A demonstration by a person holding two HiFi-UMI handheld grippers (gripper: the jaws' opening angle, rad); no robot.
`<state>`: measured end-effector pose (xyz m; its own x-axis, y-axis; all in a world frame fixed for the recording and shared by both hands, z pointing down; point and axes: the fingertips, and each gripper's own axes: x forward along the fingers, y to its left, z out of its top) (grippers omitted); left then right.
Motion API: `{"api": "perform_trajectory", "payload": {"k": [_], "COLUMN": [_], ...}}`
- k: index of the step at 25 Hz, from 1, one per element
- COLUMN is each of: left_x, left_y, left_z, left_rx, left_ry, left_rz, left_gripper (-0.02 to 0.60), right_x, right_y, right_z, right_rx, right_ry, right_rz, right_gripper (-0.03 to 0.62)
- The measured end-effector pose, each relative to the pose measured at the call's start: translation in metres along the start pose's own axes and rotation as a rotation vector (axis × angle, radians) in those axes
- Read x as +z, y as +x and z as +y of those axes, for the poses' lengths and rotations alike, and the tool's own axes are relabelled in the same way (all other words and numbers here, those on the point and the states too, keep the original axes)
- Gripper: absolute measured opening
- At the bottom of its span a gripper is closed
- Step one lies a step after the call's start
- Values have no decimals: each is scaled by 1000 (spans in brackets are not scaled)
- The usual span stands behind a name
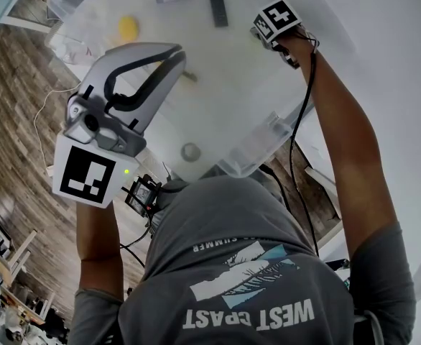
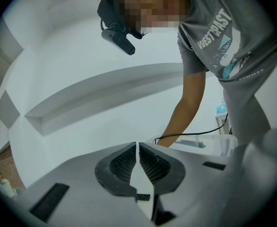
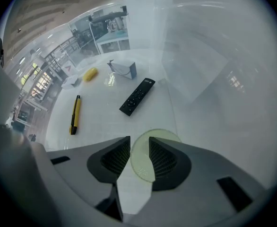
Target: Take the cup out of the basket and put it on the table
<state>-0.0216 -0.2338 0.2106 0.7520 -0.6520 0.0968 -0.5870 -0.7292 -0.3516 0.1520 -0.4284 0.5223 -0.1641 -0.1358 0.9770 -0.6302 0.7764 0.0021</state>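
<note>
Right gripper [image 3: 139, 138] stood wide open over pale translucent round cup [image 3: 142, 167], not gripping; left gripper [image 2: 137, 145] closed, empty. Grasp, lift-out, placing on white table [image 3: 100, 122] remained.

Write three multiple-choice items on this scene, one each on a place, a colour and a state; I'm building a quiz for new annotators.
1. Where does the black remote lie?
A. on the white table
B. on a shelf
C. in a drawer

2. What colour is the pen?
A. red
B. yellow and black
C. all white

3. How do the jaws of the right gripper stand?
A. shut on the remote
B. pressed together, nothing between
C. apart, with the pale cup showing between them

Answers:
1 A: the remote lies flat on the table, right of the pen in the right gripper view.
2 B: its body is yellow and its ends are black.
3 C: a clear gap separates the pads, and the round cup shows in it.
</note>
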Motion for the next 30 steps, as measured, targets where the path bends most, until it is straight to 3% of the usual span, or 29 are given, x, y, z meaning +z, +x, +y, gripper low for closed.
{"api": "perform_trajectory", "payload": {"k": [2, 9, 20, 30], "left_x": [-1, -3, -2, 1], "left_y": [0, -3, -20, -41], "left_z": [0, 1, -1, -8], "left_rx": [1, 6, 18, 24], "left_ry": [0, 3, 28, 53], "left_rz": [4, 13, 11, 21], "left_gripper": [12, 12, 11, 9], "right_x": [-4, -5, 13, 44], "right_y": [4, 6, -21, -79], "right_z": [0, 8, 13, 49], "right_rx": [5, 16, -47, -91], "right_ry": [-7, -68, -124, -207], "right_rz": [23, 43, -31, -171], "right_gripper": [133, 30, 29, 28]}}
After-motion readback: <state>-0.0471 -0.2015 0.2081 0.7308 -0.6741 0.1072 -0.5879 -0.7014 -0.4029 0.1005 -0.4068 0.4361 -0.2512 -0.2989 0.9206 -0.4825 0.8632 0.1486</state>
